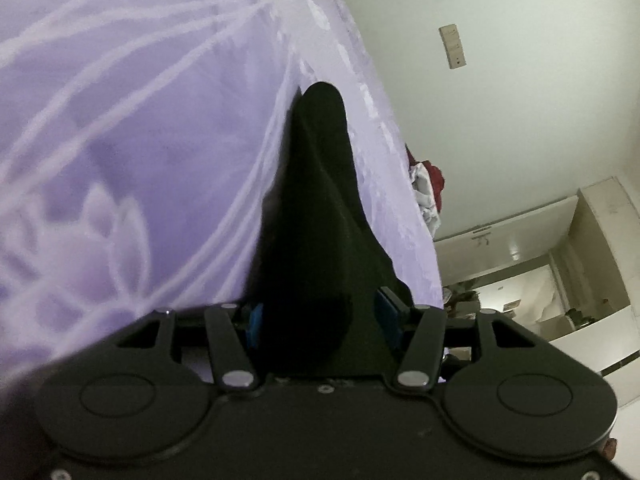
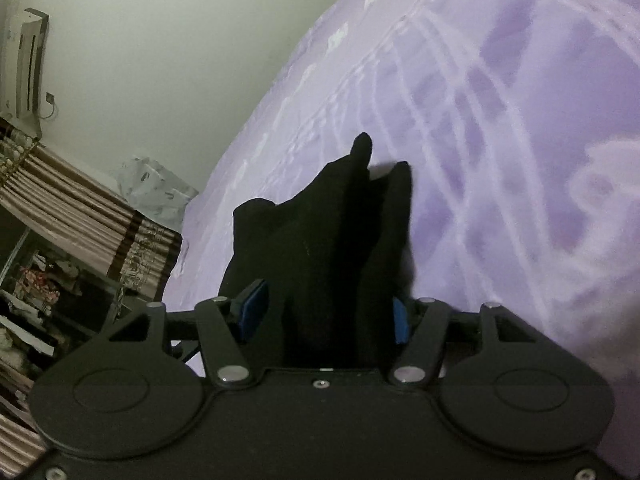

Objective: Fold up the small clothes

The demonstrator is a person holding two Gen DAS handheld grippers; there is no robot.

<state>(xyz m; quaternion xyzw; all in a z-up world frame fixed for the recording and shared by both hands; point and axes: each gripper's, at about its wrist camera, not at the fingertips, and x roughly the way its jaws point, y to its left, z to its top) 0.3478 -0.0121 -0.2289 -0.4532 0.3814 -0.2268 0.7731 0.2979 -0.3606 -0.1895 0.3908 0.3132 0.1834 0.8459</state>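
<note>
**Helper:** Where's the garment just now, and have you got hold of it?

**Me:** It's a small black garment point(image 1: 316, 216) lying on the purple bedspread point(image 1: 120, 160), close to the bed's edge that runs along the white wall. My left gripper point(image 1: 322, 320) has the cloth running straight between its blue pads point(image 1: 255, 324), which stand at a middling width. Whether they actually press the fabric I cannot tell; everything there is black on black. My right gripper point(image 2: 326, 312) is the same story: middling gap, black garment point(image 2: 340, 240) filling it, and on the left pad point(image 2: 254, 312) I see a sliver of space beside the cloth, so that side looks loose.

**Helper:** Which step is this, would you say?

**Me:** I judge it the start of a fold: both sets of fingers are at the near end of the piece, taking it up.

**Helper:** And how does it lie?

**Me:** Long axis runs away from me, roughly along that wall-side edge. In the left view it narrows to one rounded tip; in the right view the far end splits into two points.

**Helper:** So next?

**Me:** Close firmly on both corners, then lift and carry the near end toward the far tips, keeping both hands level so the fold lands square.
</note>
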